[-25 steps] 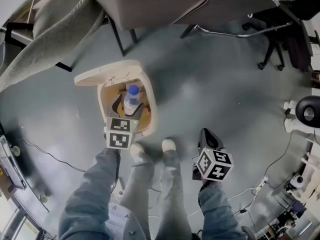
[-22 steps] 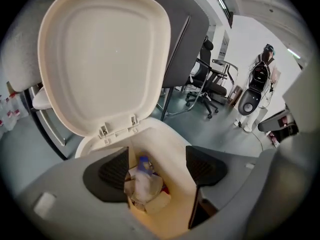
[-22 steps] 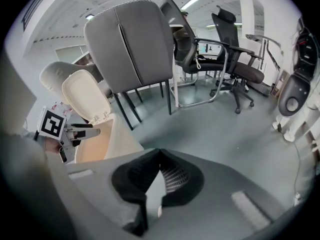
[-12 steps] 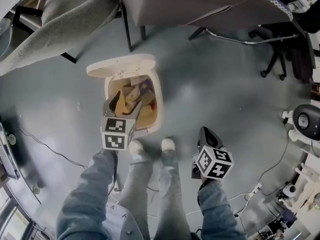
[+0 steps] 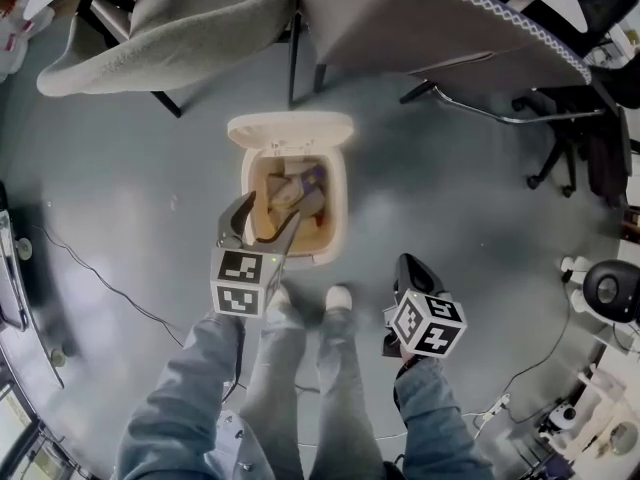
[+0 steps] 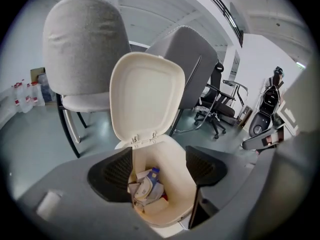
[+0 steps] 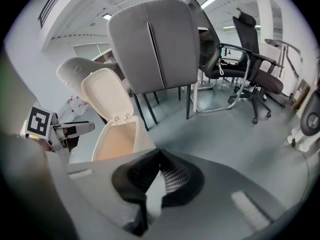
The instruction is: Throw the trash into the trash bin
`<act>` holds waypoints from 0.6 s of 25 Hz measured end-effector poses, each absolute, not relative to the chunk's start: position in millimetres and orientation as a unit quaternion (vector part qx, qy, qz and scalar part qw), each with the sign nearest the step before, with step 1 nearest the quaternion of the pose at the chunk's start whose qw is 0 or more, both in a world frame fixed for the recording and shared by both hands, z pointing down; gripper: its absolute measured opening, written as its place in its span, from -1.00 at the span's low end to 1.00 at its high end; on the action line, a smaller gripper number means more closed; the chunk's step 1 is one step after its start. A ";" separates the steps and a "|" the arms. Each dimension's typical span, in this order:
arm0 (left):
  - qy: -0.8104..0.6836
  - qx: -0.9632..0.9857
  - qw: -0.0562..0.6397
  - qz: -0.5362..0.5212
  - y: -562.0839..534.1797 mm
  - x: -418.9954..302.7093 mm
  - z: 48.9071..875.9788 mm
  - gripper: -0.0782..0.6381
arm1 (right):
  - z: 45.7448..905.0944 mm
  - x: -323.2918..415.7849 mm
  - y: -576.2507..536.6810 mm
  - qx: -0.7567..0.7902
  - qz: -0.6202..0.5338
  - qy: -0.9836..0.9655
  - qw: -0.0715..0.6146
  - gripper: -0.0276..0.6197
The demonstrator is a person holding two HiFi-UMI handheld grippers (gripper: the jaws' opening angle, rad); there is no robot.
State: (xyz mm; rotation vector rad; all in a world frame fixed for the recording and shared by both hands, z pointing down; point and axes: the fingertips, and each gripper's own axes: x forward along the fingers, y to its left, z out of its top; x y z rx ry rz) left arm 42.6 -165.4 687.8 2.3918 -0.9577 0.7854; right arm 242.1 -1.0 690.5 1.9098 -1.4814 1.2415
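Note:
The cream trash bin [image 5: 337, 208] stands on the floor with its lid [image 5: 290, 128] swung open. Inside it lies crumpled trash with a blue-capped plastic bottle [image 6: 149, 183] on top; the trash [image 5: 288, 194] also shows in the head view. My left gripper [image 5: 270, 216] hangs open over the bin's near rim, and nothing sits between its pads [image 6: 114, 173]. My right gripper [image 5: 409, 265] is shut and empty, low at the right beside my legs. In its own view its jaws [image 7: 159, 171] are closed, with the bin [image 7: 117, 139] at the left.
A grey padded chair [image 5: 160, 18] and a second grey chair [image 5: 430, 28] stand just behind the bin. An office chair on castors [image 5: 565, 118] is at the right. Cables [image 5: 100, 298] run over the floor at the left. My shoes [image 5: 338, 296] are close to the bin's front.
A second ago the left gripper held the bottle over the bin. The bottle now lies inside and the left gripper is open. The right gripper has stayed put.

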 end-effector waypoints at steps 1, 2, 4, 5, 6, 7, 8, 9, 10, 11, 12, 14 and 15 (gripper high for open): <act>-0.353 0.866 0.222 0.277 -163.8 39.3 678.0 0.18 | 686.3 239.3 -4.5 0.685 0.444 -0.538 0.208 -0.91; -0.358 0.866 0.221 0.271 -161.8 36.1 667.2 0.18 | 681.3 236.4 -8.1 0.683 0.441 -0.544 0.205 -0.91; -0.368 0.867 0.216 0.258 -157.8 30.1 642.3 0.18 | 667.7 230.6 -15.9 0.679 0.433 -0.558 0.198 -0.91; -0.373 0.867 0.215 0.250 -156.4 27.1 628.2 0.18 | 659.0 227.8 -19.9 0.678 0.428 -0.565 0.195 -0.91; -0.380 0.866 0.214 0.242 -155.1 23.6 613.3 0.18 | 648.6 224.7 -23.4 0.675 0.423 -0.573 0.192 -0.91; -0.389 0.864 0.216 0.234 -153.1 19.1 597.7 0.18 | 636.5 221.1 -26.0 0.672 0.418 -0.580 0.190 -0.91; -0.398 0.861 0.220 0.227 -149.9 14.0 581.7 0.18 | 622.6 217.0 -27.3 0.669 0.413 -0.589 0.187 -0.91; -0.408 0.856 0.227 0.221 -145.1 8.5 565.6 0.17 | 607.2 212.8 -27.5 0.664 0.408 -0.598 0.186 -0.91; -0.417 0.851 0.234 0.216 -139.0 3.2 549.5 0.13 | 590.7 208.9 -27.0 0.659 0.401 -0.609 0.186 -0.91; -0.426 0.846 0.240 0.213 -132.2 -1.5 533.1 0.03 | 573.4 205.6 -26.2 0.654 0.394 -0.619 0.187 -0.91; -0.433 0.842 0.243 0.211 -125.6 -5.7 516.0 -0.20 | 555.6 202.8 -25.2 0.649 0.387 -0.628 0.187 -0.91; -0.445 0.838 0.241 0.206 -114.2 -13.0 479.1 -0.42 | 518.7 198.1 -23.4 0.641 0.373 -0.645 0.186 -0.91; -0.450 0.837 0.237 0.204 -109.0 -16.3 459.4 -0.51 | 499.9 196.3 -22.2 0.638 0.368 -0.651 0.185 -0.91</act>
